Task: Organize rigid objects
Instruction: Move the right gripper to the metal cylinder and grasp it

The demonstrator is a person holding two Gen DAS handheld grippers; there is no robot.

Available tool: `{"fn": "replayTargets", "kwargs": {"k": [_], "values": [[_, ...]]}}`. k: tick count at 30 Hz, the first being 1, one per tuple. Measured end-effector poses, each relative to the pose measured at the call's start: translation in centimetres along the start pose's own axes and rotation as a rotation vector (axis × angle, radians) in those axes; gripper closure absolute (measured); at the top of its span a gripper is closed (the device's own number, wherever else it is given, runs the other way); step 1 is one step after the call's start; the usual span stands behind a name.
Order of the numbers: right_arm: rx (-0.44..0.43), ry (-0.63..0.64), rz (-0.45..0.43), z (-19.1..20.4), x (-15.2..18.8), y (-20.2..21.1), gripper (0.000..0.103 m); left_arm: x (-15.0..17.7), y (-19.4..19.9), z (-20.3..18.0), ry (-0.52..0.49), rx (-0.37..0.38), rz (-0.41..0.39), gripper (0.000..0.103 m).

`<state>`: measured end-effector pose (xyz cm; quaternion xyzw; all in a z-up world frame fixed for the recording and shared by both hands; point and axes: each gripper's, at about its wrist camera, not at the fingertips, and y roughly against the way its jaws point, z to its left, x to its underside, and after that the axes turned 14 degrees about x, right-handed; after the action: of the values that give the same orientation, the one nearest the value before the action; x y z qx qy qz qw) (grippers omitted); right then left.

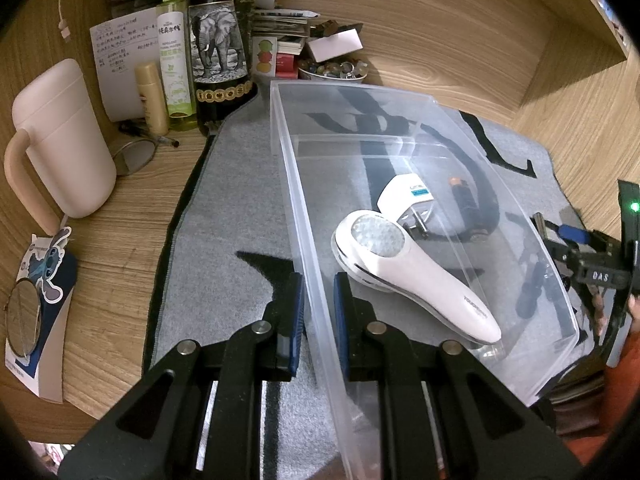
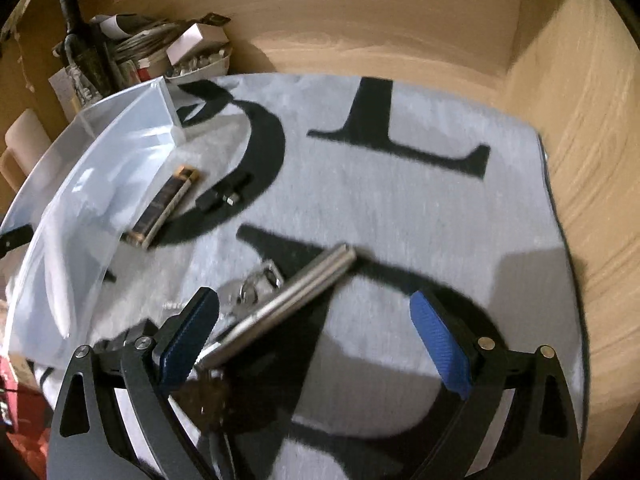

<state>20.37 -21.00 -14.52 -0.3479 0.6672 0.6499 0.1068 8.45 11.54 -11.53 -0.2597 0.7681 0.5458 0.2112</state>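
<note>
Clear plastic bin (image 1: 404, 120): its near wall is clamped by the left gripper (image 1: 319, 312). The right gripper (image 2: 316, 336), jaws wide, must next straddle the steel tube (image 2: 288, 304) mid-mat.

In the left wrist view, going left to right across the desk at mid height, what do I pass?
Pink lidded mug → round eyeglasses → left wall of the clear plastic bin, clamped by the left gripper → white handheld device inside the bin → right gripper at the frame's edge.
</note>
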Motion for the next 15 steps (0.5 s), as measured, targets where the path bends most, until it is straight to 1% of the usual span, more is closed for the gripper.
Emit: {"fn": "replayTargets", "kwargs": {"k": [1,3,4,6,8,9,11,12,14,15], "values": [[-0.001,0.005,0.0,0.1,0.2,0.0,0.009,0.0,0.0,0.0,-0.001,-0.001,0.0,0.089],[-0.015,0.015,0.008,0.1,0.4,-0.2,0.019,0.0,0.0,0.0,-0.001,0.0,0.0,0.089],[-0.021,0.017,0.014,0.1,0.5,-0.3,0.027,0.0,0.0,0.0,0.0,0.0,0.0,0.089],[-0.014,0.024,0.012,-0.1,0.5,-0.4,0.032,0.0,0.0,0.0,-0.001,0.0,0.001,0.089],[0.004,0.033,0.011,-0.1,0.4,-0.5,0.045,0.0,0.0,0.0,-0.001,0.0,0.001,0.089],[0.013,0.037,0.004,-0.1,0.4,-0.5,0.048,0.0,0.0,0.0,-0.001,0.0,0.002,0.089],[0.022,0.027,-0.005,-0.4,0.4,-0.6,0.061,0.0,0.0,0.0,0.001,0.001,0.002,0.089],[0.029,0.024,-0.009,-0.5,0.3,-0.7,0.066,0.0,0.0,0.0,0.003,0.001,0.002,0.089],[0.044,0.012,-0.017,-0.7,0.2,-0.7,0.081,0.0,-0.1,-0.1,0.006,0.002,0.002,0.089],[0.045,0.003,-0.019,-0.8,0.2,-0.7,0.084,0.0,-0.1,-0.1,0.007,0.002,0.002,0.089]]}}
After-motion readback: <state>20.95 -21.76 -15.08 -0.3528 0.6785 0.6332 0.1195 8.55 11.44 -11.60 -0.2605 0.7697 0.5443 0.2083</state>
